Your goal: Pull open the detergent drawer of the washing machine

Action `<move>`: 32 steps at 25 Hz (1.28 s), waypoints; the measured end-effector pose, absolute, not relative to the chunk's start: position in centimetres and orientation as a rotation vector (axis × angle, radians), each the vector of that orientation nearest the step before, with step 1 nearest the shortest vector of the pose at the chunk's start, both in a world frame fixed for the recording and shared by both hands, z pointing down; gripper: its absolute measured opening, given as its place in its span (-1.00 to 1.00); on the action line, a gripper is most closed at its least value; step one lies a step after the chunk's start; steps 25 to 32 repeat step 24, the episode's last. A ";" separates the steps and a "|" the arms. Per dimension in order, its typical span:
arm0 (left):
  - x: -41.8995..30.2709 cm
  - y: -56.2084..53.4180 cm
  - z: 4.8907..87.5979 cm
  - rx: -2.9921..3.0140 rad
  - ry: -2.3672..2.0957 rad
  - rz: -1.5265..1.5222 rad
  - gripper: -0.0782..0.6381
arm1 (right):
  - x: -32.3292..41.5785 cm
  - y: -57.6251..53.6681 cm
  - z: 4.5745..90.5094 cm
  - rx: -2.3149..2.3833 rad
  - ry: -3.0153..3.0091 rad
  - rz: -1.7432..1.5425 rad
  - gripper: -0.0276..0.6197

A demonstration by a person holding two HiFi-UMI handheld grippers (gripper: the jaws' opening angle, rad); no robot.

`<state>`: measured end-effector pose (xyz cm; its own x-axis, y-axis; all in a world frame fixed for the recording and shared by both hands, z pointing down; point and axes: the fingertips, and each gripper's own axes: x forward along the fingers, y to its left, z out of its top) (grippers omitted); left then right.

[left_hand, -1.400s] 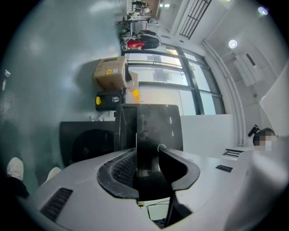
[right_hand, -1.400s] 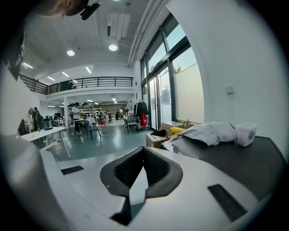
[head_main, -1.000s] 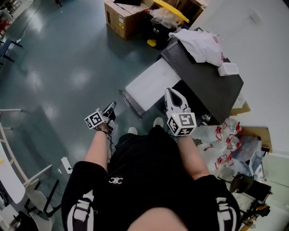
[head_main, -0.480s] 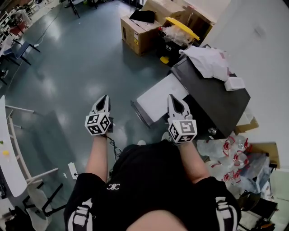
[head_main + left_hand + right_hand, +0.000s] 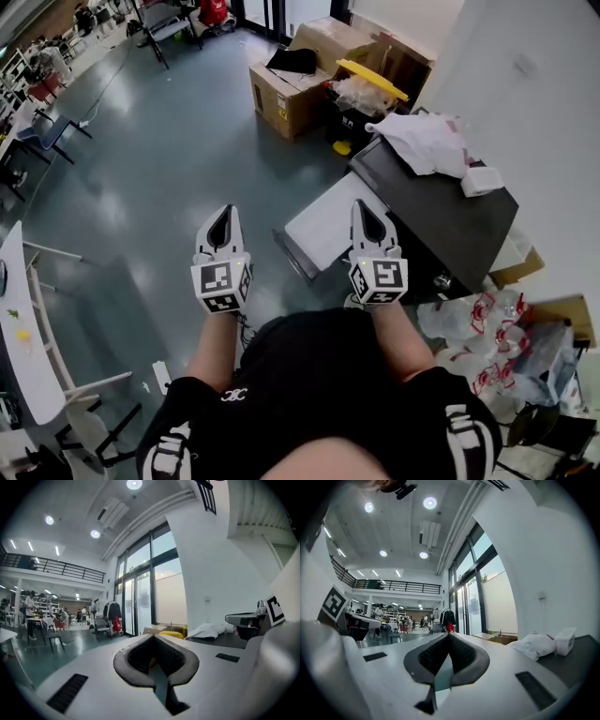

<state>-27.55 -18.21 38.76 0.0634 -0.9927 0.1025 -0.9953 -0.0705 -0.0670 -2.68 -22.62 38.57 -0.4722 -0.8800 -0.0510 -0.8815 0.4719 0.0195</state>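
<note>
The left gripper (image 5: 222, 217) has swung up level beside the right gripper (image 5: 368, 214), both with jaws pressed together on nothing, while the white drawer (image 5: 330, 220) juts from the washing machine (image 5: 441, 211) front, seemingly already pulled open.

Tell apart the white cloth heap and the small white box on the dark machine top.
The cloth heap is crumpled and shapeless; the box is a straight-edged block. The cloth heap is much larger and covers the far end of the machine top; the box sits nearer, at the wall-side edge. Both are white and lie on that top.
</note>
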 end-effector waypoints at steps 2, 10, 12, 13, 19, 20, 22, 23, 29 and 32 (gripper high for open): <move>-26.8 -18.4 38.6 2.271 -2.098 0.162 -0.78 | -2.4 -22.3 38.5 -1.597 2.658 0.080 -0.91; -25.1 -19.5 39.5 2.288 -2.023 0.142 -0.78 | 0.3 -22.1 38.7 -1.663 2.603 0.055 -0.91; -24.8 -19.6 39.5 2.303 -2.018 0.150 -0.79 | 0.7 -22.2 38.7 -1.677 2.593 0.051 -0.91; -24.6 -19.6 39.4 2.310 -2.015 0.152 -0.78 | 0.9 -22.3 38.7 -1.682 2.589 0.044 -0.91; -23.3 -20.2 39.3 2.336 -1.972 0.160 -0.79 | 2.1 -22.7 39.6 -1.718 2.582 -0.041 -0.91; -23.1 -20.4 39.3 2.340 -1.969 0.160 -0.78 | 2.3 -22.8 39.7 -1.725 2.578 -0.043 -0.91; -22.8 -20.7 39.4 2.348 -1.961 0.157 -0.79 | 2.6 -23.0 40.0 -1.739 2.574 -0.043 -0.91; -22.6 -20.8 39.5 2.353 -1.956 0.154 -0.78 | 2.8 -23.1 40.1 -1.745 2.573 -0.043 -0.91; -22.4 -20.9 39.5 2.358 -1.950 0.151 -0.78 | 2.9 -23.3 40.2 -1.751 2.573 -0.044 -0.91; -22.4 -20.9 39.5 2.358 -1.950 0.151 -0.78 | 2.9 -23.3 40.2 -1.751 2.573 -0.044 -0.91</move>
